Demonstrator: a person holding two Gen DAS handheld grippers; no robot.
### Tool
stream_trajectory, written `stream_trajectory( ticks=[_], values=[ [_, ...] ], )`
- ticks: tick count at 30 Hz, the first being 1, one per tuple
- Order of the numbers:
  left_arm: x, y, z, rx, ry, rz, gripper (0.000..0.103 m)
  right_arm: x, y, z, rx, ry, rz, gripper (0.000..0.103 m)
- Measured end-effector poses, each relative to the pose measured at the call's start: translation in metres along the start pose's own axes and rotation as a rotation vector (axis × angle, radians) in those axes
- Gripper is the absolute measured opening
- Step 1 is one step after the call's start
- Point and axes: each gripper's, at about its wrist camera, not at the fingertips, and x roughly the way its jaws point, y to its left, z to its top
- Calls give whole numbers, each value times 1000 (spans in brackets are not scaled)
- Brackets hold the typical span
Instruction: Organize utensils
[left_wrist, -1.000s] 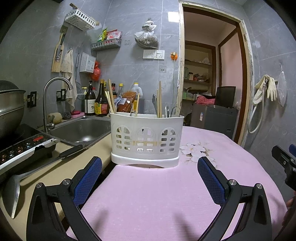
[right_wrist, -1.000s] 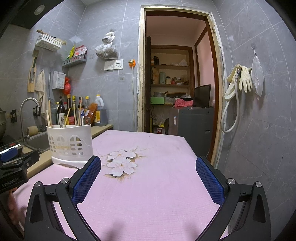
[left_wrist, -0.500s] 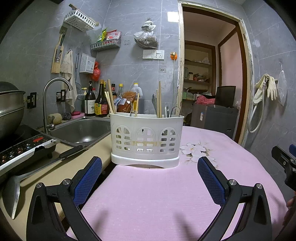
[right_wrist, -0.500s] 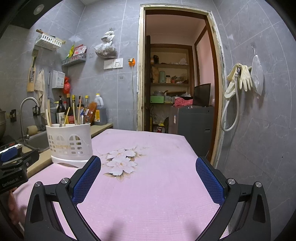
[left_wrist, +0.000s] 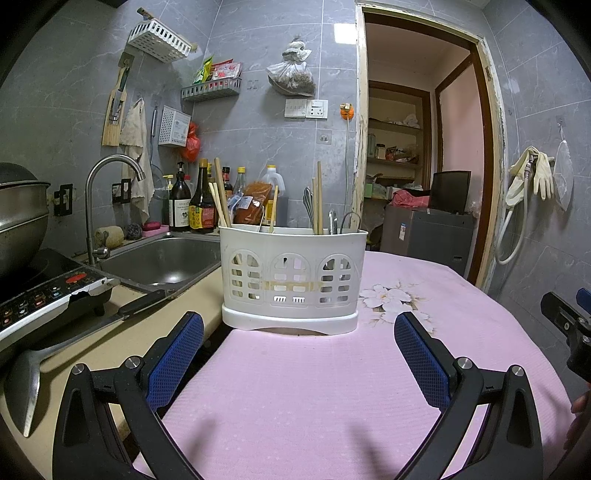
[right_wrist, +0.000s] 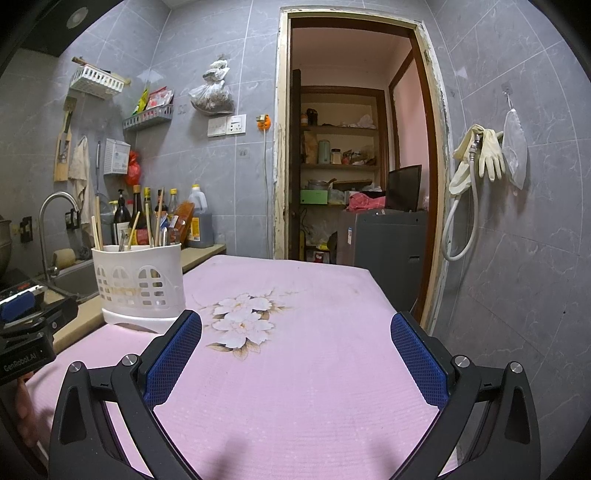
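Two grippers, left gripper (left_wrist: 299, 343) and right gripper (right_wrist: 296, 341), gape wide and empty; utensil caddy (left_wrist: 293, 273) stands centre frame.

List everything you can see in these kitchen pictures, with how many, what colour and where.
utensil caddy: one, white, on the pink cloth's left edge
chopsticks: several, wooden, upright in the caddy
metal utensils: a few, silver, caddy's right end
tablecloth: one, pink with flower print, on the table
sink: one, steel, left of the caddy
faucet: one, steel, at the sink
sauce bottles: several, dark, behind the sink
rubber gloves: pale, hung on the right wall
left gripper: open, empty
right gripper: open, empty
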Motion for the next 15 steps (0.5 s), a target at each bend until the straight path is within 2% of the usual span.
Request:
stream_trajectory(
  ticks=[15],
  values=[
    [0, 1, 0, 1, 0, -2, 101, 1, 0, -3, 2, 5, 0, 103]
  ],
)
